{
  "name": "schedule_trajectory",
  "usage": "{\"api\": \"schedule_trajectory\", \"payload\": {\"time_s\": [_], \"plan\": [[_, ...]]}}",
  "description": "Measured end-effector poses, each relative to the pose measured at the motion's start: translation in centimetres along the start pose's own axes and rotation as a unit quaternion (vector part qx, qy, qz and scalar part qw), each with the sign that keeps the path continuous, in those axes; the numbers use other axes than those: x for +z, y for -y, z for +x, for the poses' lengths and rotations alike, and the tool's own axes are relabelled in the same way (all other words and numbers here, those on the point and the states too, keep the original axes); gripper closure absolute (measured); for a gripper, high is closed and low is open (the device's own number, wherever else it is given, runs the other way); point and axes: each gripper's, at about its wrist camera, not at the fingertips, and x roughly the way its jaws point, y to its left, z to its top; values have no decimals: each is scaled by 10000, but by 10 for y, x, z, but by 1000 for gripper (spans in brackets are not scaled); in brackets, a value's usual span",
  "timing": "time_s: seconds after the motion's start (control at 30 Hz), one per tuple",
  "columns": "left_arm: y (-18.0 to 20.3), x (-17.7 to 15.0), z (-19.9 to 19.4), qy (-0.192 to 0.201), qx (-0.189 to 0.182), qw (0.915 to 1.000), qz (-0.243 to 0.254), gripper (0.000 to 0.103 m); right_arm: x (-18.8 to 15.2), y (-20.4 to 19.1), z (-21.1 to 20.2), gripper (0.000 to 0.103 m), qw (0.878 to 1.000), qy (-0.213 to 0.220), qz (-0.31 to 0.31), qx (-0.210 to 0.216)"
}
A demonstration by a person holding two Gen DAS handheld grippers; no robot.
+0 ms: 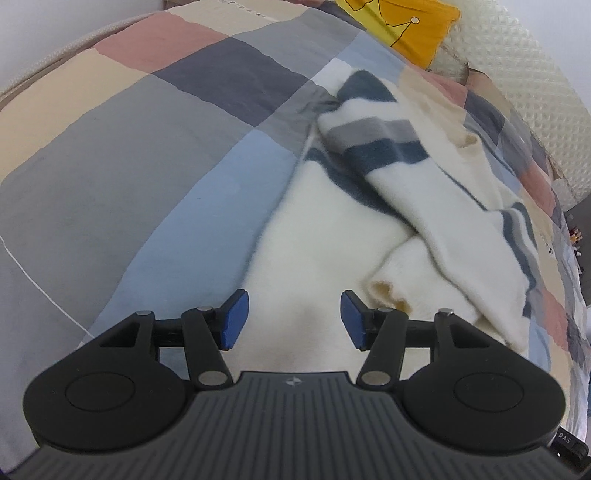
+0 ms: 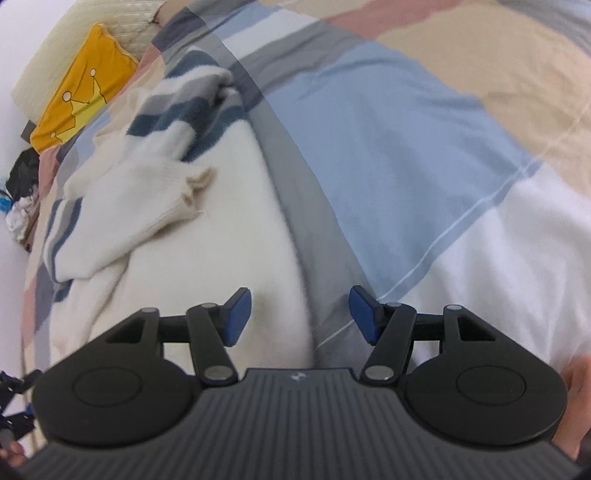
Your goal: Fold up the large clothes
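Observation:
A cream fuzzy sweater with dark blue and grey stripes lies on the bed, both sleeves folded across its body. One sleeve cuff rests just beyond the right finger in the left wrist view. My left gripper hovers over the sweater's plain lower part, open, with only flat cloth below the gap. In the right wrist view the sweater fills the left half. My right gripper stands open over the sweater's right edge, its blue pads clear of the cloth.
The checked bed cover in grey, blue, pink and beige blocks spreads all around. A yellow crown pillow and a white quilted cushion lie at the head end. A hand shows at the lower right; dark clutter lies off the bed.

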Motion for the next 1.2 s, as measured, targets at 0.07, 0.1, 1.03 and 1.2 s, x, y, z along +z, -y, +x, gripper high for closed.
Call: {"api": "schedule_trajectory", "payload": {"time_s": [0.07, 0.1, 1.03, 1.2], "plan": [[1, 0, 2, -20, 30, 10000, 7, 42, -1, 1, 0, 40, 9999, -78, 66, 55], [1, 0, 3, -41, 43, 10000, 10, 42, -2, 2, 0, 40, 9998, -117, 97, 95], [-32, 12, 58, -1182, -286, 9925, -109, 36, 14, -19, -34, 93, 9783, -537, 282, 1983], [-30, 9, 60, -1447, -461, 9884, -84, 33, 16, -17, -31, 93, 9786, -486, 344, 1970]]}}
